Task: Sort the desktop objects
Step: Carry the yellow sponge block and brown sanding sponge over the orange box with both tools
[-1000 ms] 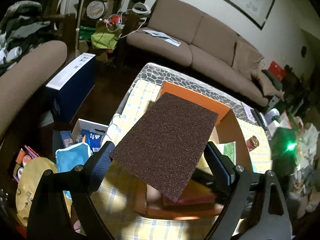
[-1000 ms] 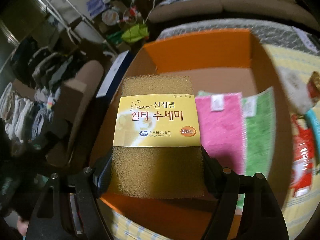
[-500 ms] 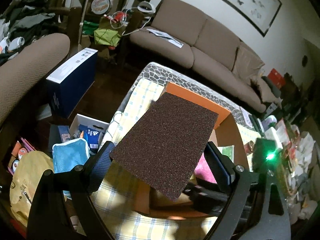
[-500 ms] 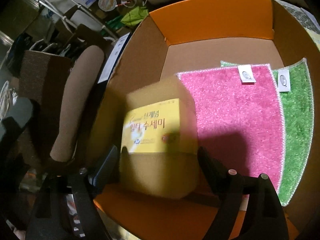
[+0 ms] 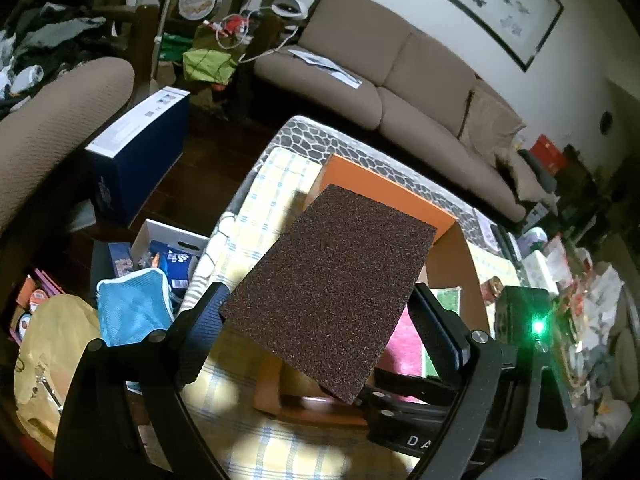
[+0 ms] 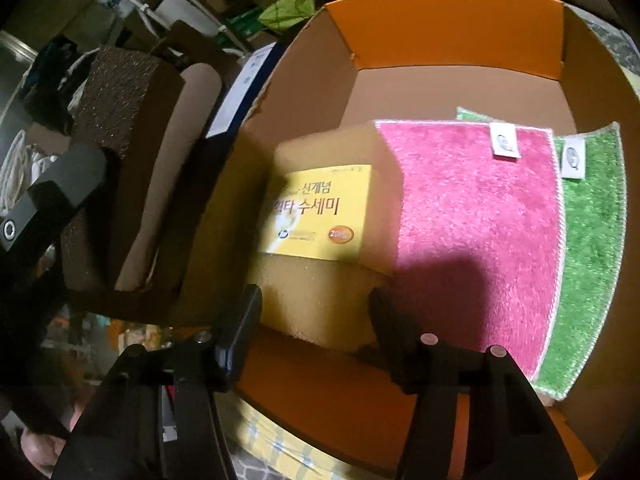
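Observation:
My left gripper is shut on a dark brown scouring pad and holds it above the near left corner of the orange cardboard box. In the right wrist view the yellow sponge pack with a yellow label lies on the box floor at the left, next to a pink cloth and a green cloth. My right gripper is open just behind the sponge pack, its fingers apart from it. The brown pad and left gripper show at the left there.
The box sits on a yellow checked tablecloth. A brown sofa stands behind the table. A blue box and a bin of clutter are on the floor at the left. Cluttered items fill the table's right side.
My right gripper lowered the yellow sponge pack into the box, opened and drew back from it. My left gripper kept hold of the brown pad and shifted slightly.

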`<act>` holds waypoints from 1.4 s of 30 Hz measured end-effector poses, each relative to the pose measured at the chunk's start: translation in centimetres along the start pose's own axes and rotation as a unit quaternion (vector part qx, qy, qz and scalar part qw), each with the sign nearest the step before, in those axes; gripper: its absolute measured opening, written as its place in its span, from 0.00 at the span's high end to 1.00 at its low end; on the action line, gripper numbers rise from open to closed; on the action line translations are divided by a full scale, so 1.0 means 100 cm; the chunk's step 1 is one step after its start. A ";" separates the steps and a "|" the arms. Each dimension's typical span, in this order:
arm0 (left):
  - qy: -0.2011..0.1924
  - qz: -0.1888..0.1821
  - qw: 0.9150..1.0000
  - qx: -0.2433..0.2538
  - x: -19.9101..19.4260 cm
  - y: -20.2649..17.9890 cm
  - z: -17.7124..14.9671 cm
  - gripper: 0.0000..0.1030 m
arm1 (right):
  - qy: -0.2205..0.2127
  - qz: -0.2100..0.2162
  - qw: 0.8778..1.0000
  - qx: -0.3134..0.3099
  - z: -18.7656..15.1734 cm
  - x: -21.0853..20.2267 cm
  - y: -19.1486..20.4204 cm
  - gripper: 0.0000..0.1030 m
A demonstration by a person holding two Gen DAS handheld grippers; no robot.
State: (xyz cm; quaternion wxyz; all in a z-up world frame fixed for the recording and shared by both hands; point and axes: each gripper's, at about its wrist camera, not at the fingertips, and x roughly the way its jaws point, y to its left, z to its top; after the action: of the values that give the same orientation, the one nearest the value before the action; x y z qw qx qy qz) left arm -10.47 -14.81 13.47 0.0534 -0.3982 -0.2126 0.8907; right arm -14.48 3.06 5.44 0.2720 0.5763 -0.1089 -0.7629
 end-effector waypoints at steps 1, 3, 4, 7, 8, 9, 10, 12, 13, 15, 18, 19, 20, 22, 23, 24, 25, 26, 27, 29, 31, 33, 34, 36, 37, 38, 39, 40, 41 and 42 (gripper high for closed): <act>0.001 -0.001 1.000 0.001 0.000 -0.001 0.000 0.13 | 0.000 0.005 1.000 0.004 -0.001 0.000 0.000 0.43; 0.003 -0.004 1.000 0.005 0.001 -0.005 -0.001 0.13 | 0.001 0.016 1.000 0.014 -0.001 -0.001 -0.005 0.42; 0.004 -0.006 1.000 0.007 0.002 -0.007 -0.002 0.13 | 0.001 0.021 1.000 0.020 -0.001 -0.002 -0.007 0.43; 0.010 -0.012 1.000 0.015 0.005 -0.015 -0.005 0.13 | -0.011 0.010 1.000 0.025 0.001 -0.018 -0.013 0.42; 0.012 -0.014 1.000 0.020 0.006 -0.019 -0.006 0.13 | -0.021 0.001 1.000 0.021 0.001 -0.026 -0.014 0.42; 0.014 -0.016 0.999 0.025 0.007 -0.023 -0.008 0.13 | -0.035 -0.014 0.999 0.013 0.001 -0.038 -0.015 0.42; 0.016 -0.016 0.999 0.033 0.009 -0.028 -0.010 0.13 | -0.050 -0.031 0.998 0.005 0.000 -0.052 -0.016 0.42; 0.019 -0.016 0.999 0.043 0.012 -0.035 -0.013 0.13 | -0.080 -0.064 0.995 -0.006 -0.002 -0.077 -0.020 0.37; 0.021 -0.014 0.999 0.048 0.013 -0.038 -0.015 0.13 | -0.097 -0.080 0.992 -0.008 -0.003 -0.090 -0.023 0.36; 0.025 -0.006 0.998 0.058 0.018 -0.043 -0.019 0.13 | -0.126 -0.105 0.986 -0.012 -0.005 -0.113 -0.030 0.34; 0.032 0.001 0.997 0.070 0.026 -0.049 -0.024 0.13 | -0.152 -0.118 0.981 -0.009 -0.010 -0.134 -0.039 0.33; 0.033 0.003 0.997 0.076 0.029 -0.052 -0.026 0.13 | -0.156 -0.117 0.981 -0.007 -0.010 -0.137 -0.041 0.33; 0.034 0.005 0.996 0.080 0.031 -0.054 -0.026 0.13 | -0.156 -0.117 0.981 -0.006 -0.010 -0.138 -0.043 0.33; 0.033 0.007 0.996 0.087 0.035 -0.059 -0.026 0.13 | -0.151 -0.121 0.981 -0.005 -0.009 -0.135 -0.047 0.33; 0.034 0.007 0.995 0.090 0.038 -0.061 -0.024 0.13 | -0.147 -0.124 0.981 -0.005 -0.009 -0.134 -0.049 0.33; 0.033 0.011 0.995 0.095 0.041 -0.064 -0.020 0.13 | -0.144 -0.126 0.982 -0.005 -0.008 -0.134 -0.050 0.33; 0.033 0.015 0.994 0.100 0.044 -0.066 -0.017 0.13 | -0.141 -0.126 0.982 -0.004 -0.009 -0.134 -0.052 0.33; 0.033 0.018 0.994 0.103 0.047 -0.067 -0.012 0.13 | -0.141 -0.125 0.982 -0.004 -0.010 -0.135 -0.055 0.33; 0.032 0.023 0.994 0.106 0.050 -0.069 -0.006 0.13 | -0.142 -0.123 0.982 -0.005 -0.010 -0.137 -0.057 0.33; 0.030 0.034 0.993 0.106 0.061 -0.071 0.008 0.13 | -0.145 -0.121 0.982 -0.007 -0.012 -0.143 -0.061 0.33; 0.035 0.043 0.993 0.109 0.075 -0.074 0.020 0.13 | -0.148 -0.117 0.982 -0.007 -0.012 -0.146 -0.063 0.33; 0.045 0.054 0.991 0.116 0.093 -0.079 0.032 0.13 | -0.148 -0.116 0.982 -0.008 -0.011 -0.147 -0.066 0.33; 0.048 0.063 0.990 0.119 0.102 -0.082 0.037 0.13 | -0.147 -0.117 0.982 -0.007 -0.010 -0.148 -0.067 0.33; 0.053 0.074 0.988 0.124 0.115 -0.087 0.045 0.13 | -0.148 -0.117 0.982 -0.007 -0.009 -0.148 -0.069 0.33; 0.056 0.079 0.987 0.125 0.122 -0.089 0.048 0.13 | -0.148 -0.116 0.982 -0.006 -0.007 -0.149 -0.071 0.33; 0.057 0.082 0.987 0.127 0.127 -0.091 0.051 0.13 | -0.148 -0.116 0.982 -0.006 -0.006 -0.149 -0.072 0.33; 0.057 0.085 0.987 0.127 0.128 -0.092 0.053 0.13 | -0.148 -0.116 0.982 -0.005 -0.005 -0.149 -0.074 0.33; 0.056 0.084 0.987 0.126 0.128 -0.091 0.053 0.13 | -0.147 -0.115 0.982 -0.004 -0.005 -0.149 -0.076 0.33; 0.057 0.080 0.988 0.123 0.126 -0.090 0.053 0.13 | -0.147 -0.114 0.983 -0.003 -0.004 -0.149 -0.077 0.33; 0.058 0.080 0.988 0.122 0.123 -0.089 0.053 0.13 | -0.146 -0.113 0.983 -0.002 -0.004 -0.149 -0.079 0.33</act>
State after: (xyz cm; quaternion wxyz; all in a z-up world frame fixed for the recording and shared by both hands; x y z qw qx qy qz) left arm -23.29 -5.26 11.92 0.0424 -0.4553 -0.0664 0.8868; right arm -13.59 17.72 13.80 0.1663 0.4663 -0.0801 -0.8651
